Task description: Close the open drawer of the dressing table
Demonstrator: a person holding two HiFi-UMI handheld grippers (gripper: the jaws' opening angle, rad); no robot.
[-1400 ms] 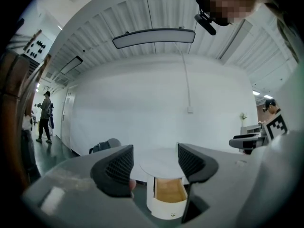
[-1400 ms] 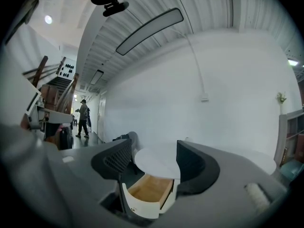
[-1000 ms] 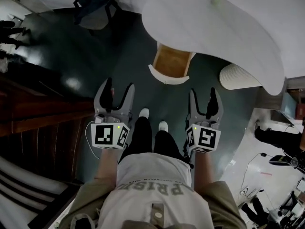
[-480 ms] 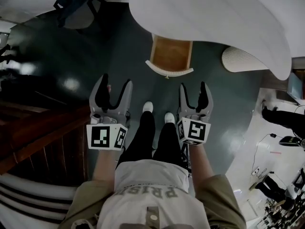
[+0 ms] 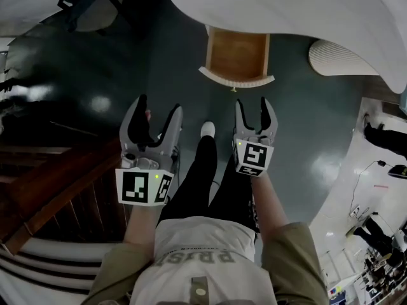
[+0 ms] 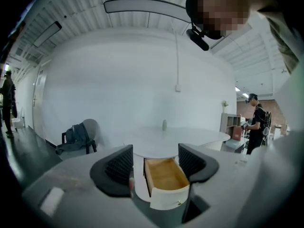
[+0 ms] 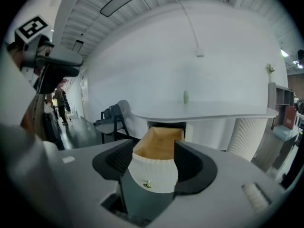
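The open drawer (image 5: 238,56) sticks out from under the white surface (image 5: 305,11), ahead of both tongs and not touched. The left tongs (image 5: 158,107) are wide apart and empty. The right tongs (image 5: 253,104) have just been closing a little and hold nothing. This looks like the reaching step. Next, push the drawer's front straight in.

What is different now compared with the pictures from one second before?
The right claw has moved toward the front of the open drawer, and its jaws have just been closing a little, with nothing held between them. The left claw stays open and empty, and the drawer is still pulled out of the dressing table.
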